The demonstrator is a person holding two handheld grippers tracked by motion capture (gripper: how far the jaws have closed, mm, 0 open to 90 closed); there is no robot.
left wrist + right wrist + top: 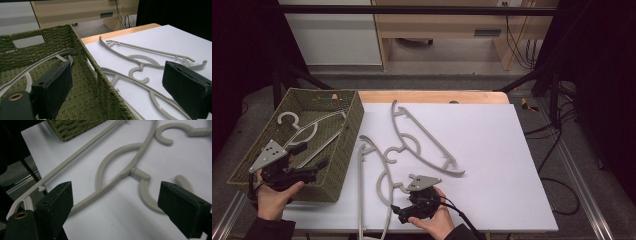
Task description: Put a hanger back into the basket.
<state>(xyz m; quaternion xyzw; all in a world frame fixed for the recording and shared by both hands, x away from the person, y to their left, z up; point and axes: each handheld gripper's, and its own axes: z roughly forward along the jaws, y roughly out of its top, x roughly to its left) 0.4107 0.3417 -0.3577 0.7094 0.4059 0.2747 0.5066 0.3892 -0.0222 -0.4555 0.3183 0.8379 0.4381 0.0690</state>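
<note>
Two grey hangers (412, 145) on white board, unmarked seemingly, right gripper (113, 207) spread above one, left gripper (117, 87) spread.

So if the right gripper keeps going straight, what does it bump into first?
Probably the near hanger: its neck and hook lie just ahead between the open fingers of the right gripper. Depth is hard to judge.

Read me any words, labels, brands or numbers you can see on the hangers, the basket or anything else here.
None can be read.
The grey hangers, the green woven basket and the white board bear no print.
A small dark plate on the wooden furniture behind is too small to read.
</note>
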